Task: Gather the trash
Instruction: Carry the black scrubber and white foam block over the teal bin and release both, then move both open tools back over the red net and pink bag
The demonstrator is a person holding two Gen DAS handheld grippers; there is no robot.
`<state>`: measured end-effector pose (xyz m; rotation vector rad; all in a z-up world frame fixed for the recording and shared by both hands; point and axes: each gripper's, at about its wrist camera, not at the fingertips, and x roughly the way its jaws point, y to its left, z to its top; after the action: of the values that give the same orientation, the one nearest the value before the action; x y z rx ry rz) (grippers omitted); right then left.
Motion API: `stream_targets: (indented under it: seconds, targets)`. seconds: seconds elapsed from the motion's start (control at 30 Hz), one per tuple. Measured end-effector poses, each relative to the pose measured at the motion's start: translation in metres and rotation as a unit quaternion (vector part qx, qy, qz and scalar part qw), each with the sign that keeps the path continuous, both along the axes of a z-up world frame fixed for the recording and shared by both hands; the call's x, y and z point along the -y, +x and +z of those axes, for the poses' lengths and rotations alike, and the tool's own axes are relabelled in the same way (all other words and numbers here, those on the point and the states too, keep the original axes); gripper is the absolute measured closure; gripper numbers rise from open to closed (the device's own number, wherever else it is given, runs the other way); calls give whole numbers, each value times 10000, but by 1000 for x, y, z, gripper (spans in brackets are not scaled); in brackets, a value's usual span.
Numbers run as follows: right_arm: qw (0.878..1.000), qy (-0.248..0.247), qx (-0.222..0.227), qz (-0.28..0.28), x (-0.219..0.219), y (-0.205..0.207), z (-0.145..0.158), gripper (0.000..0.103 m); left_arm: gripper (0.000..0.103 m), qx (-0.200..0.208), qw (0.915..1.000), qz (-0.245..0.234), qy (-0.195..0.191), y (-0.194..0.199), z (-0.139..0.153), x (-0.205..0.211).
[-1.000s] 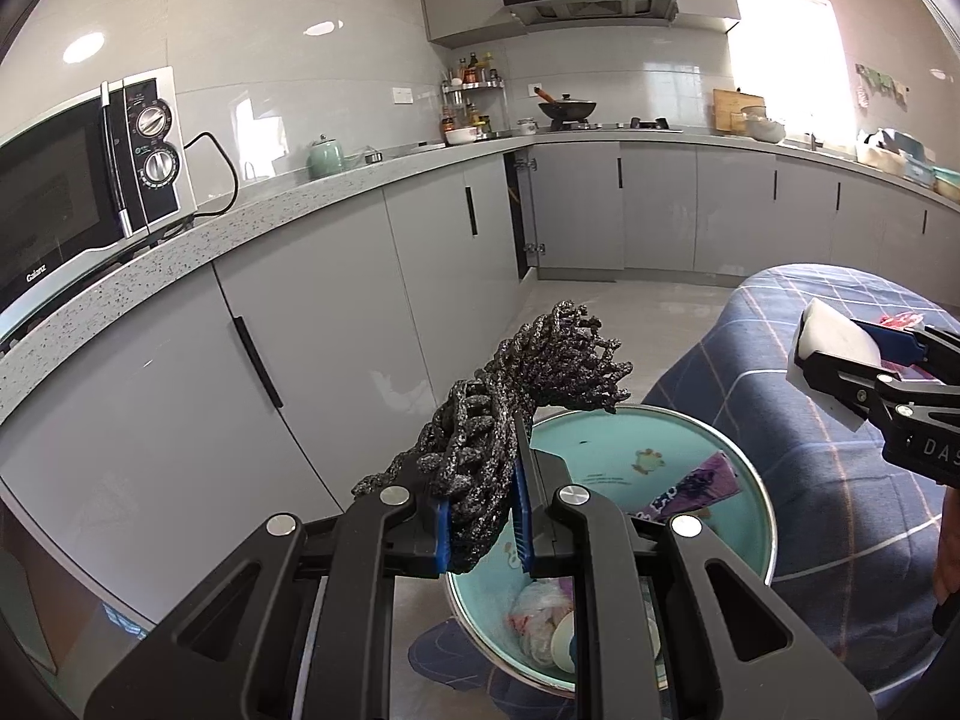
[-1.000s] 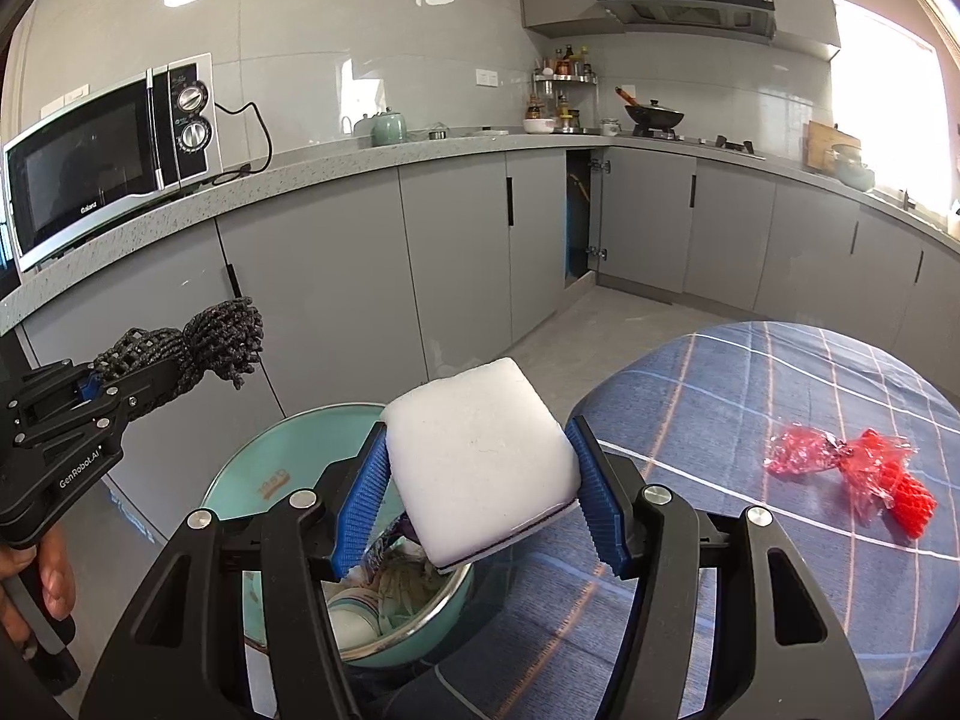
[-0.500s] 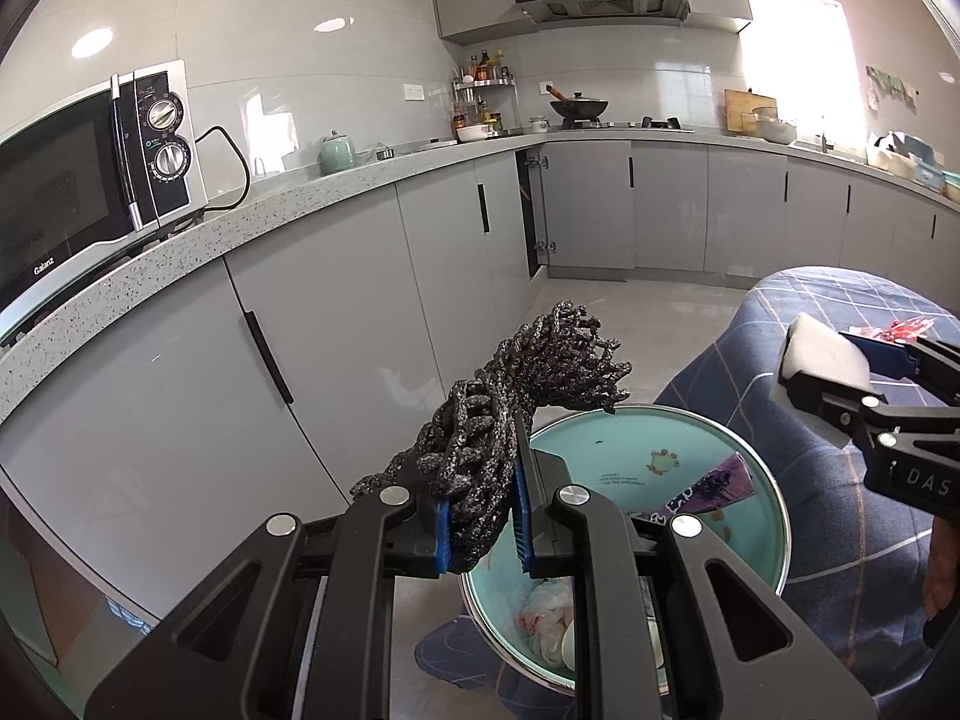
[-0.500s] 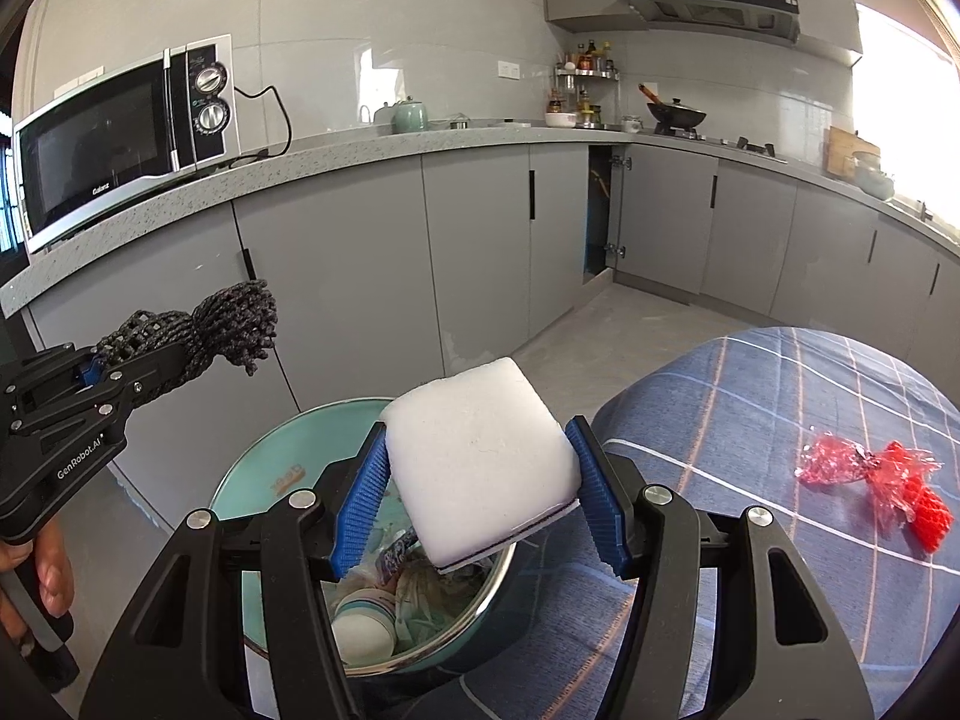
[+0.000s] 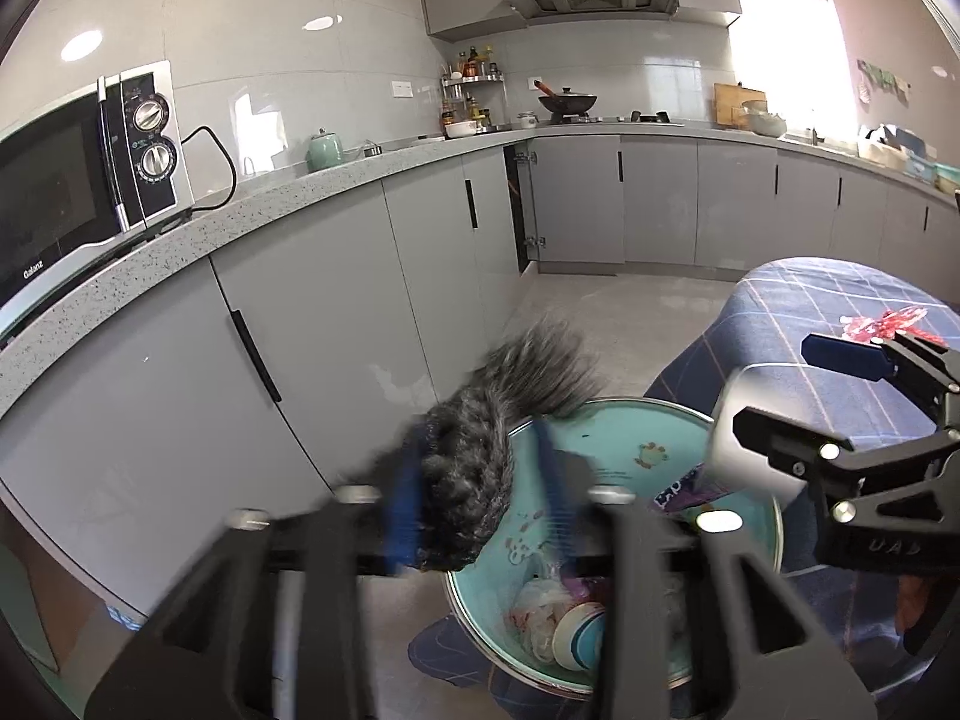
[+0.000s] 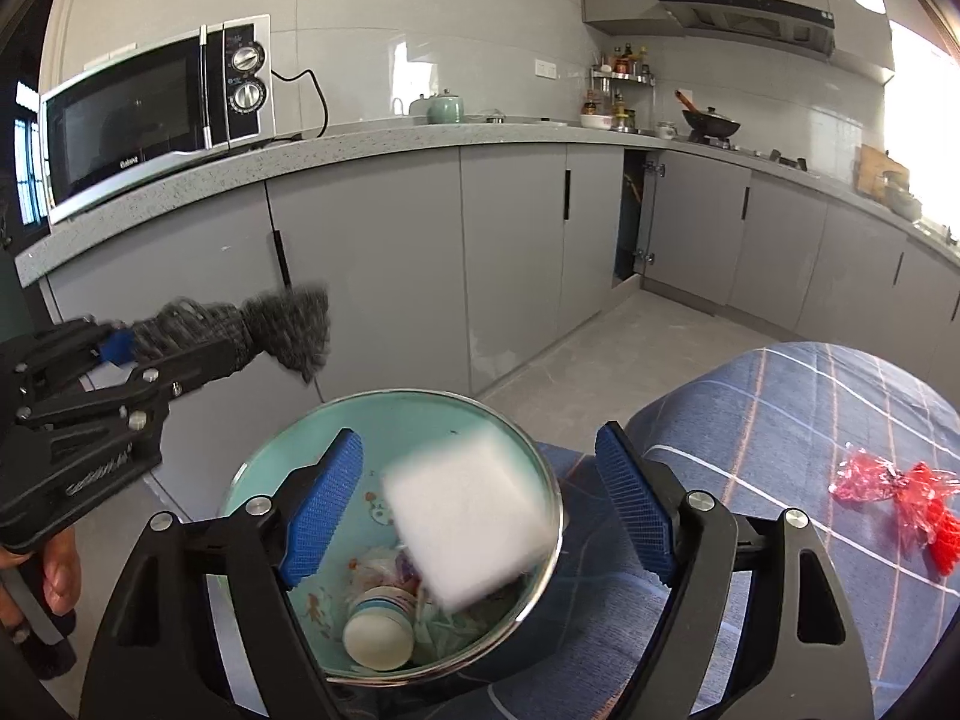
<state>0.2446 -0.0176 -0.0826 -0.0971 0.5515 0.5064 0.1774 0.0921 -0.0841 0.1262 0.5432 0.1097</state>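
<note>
A teal trash bin holds a paper cup and wrappers; it also shows in the left wrist view. My right gripper is open above the bin, and a white foam block falls blurred between its jaws into the bin. The block also shows in the left wrist view. My left gripper has its jaws apart, and a black mesh net sits blurred between them beside the left pad, above the bin's near-left rim. The net also shows in the right wrist view.
A red plastic wrapper lies on the blue checked tablecloth to the right of the bin. Grey kitchen cabinets and a counter with a microwave run behind. The floor lies between cabinets and table.
Both grippers have opened. The white foam block has left my right gripper and drops toward the bin. The black net is loose and blurred in my left gripper. The bin looks closer.
</note>
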Motion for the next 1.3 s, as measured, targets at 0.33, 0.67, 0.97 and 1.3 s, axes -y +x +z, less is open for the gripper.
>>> stream_targets:
  seconds: [0.33,0.67,0.97,1.3]
  targets:
    - [9998,88,-32,-179,13,0,-4,23,32,-16,10000,91,14,1,-5,0]
    - [9997,99,-19,-207,14,-2,-7,22,31,14,9999,143,30,0,-4,-1]
    - [9996,123,-11,-244,17,-4,-8,21,28,35,9999,165,23,0,-3,-3]
    - [9991,33,65,-424,36,-10,-4,21,22,-34,10000,40,26,4,-8,11]
